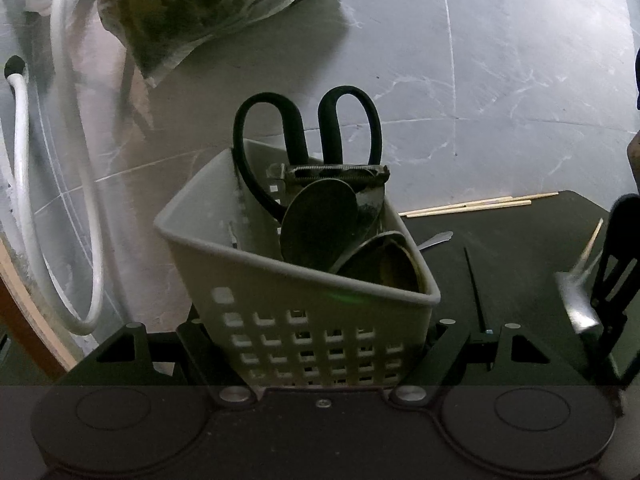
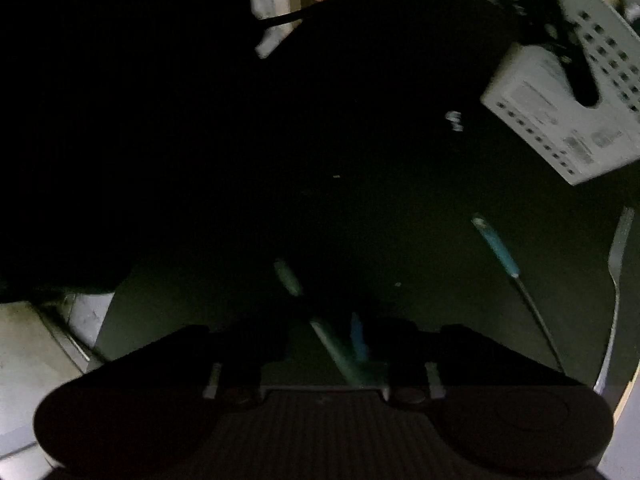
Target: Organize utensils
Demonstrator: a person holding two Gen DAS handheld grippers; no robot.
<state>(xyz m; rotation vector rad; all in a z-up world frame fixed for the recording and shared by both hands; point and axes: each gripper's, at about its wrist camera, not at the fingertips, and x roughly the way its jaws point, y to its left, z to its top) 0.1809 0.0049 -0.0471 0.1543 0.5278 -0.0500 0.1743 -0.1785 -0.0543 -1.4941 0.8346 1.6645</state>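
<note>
the left tongs point(image 1: 316, 344) clamp the white caddy point(image 1: 296, 280); keep it steady. whether the right tongs point(image 2: 340, 352) grip the teal-handled tool point(image 2: 332, 344) is unclear; confirm before lifting.

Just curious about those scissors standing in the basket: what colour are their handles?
Black. The scissors' looped handles show best in the left wrist view.

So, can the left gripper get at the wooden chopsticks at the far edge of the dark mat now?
Probably not. The left gripper is shut on the white basket, so its jaws are taken. The chopsticks lie uncovered on the mat, beyond the basket and to its right.
</note>
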